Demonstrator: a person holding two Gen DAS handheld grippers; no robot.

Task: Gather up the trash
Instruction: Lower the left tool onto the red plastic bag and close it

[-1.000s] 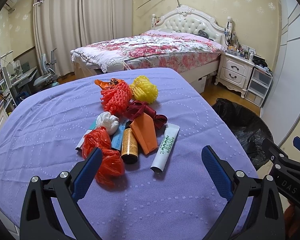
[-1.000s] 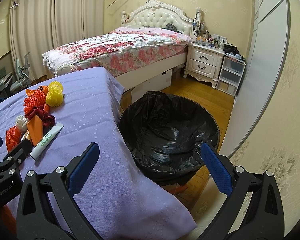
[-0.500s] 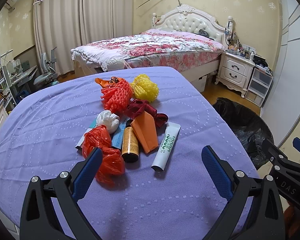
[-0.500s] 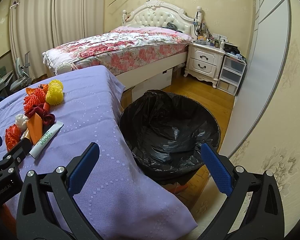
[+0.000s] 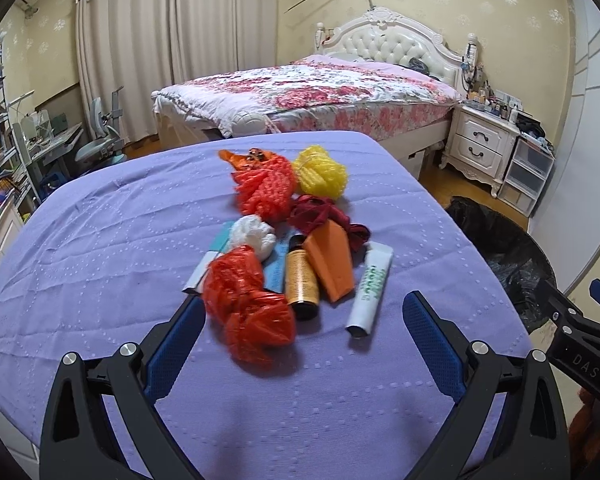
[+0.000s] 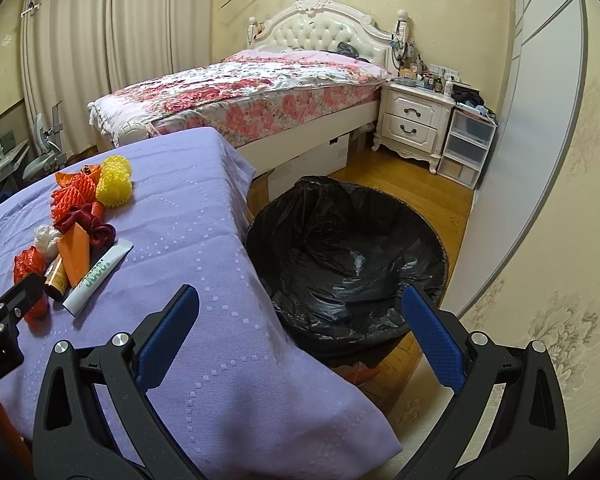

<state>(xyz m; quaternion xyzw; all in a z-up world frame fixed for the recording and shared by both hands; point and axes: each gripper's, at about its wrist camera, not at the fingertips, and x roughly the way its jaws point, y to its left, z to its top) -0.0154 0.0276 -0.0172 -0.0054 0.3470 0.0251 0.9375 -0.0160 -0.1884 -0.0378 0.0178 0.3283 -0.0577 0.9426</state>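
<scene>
A heap of trash lies on the purple tablecloth [image 5: 100, 248]: a crumpled red plastic bag [image 5: 248, 304] nearest me, a brown bottle [image 5: 301, 280], an orange carton [image 5: 330, 264], a white tube [image 5: 370, 288], a white wad [image 5: 252, 236], a dark red ribbon [image 5: 320, 212], red foam net [image 5: 264, 188] and yellow foam net [image 5: 320, 172]. My left gripper [image 5: 300, 340] is open just in front of the red bag, touching nothing. My right gripper [image 6: 298, 332] is open and empty, above the table edge beside the black-lined bin [image 6: 348, 264]. The trash pile [image 6: 76, 232] lies to its left.
The bin [image 5: 504, 256] stands on the wooden floor at the table's right side. A bed [image 6: 240, 92] with a floral cover is behind, with a white nightstand [image 6: 412, 128] and plastic drawers [image 6: 466, 148]. Desk, chair and shelves [image 5: 4, 136] stand at far left.
The left gripper has edged slightly forward toward the red bag. The right gripper has shifted a little, and the bin sits somewhat closer in its view. Both stay open.
</scene>
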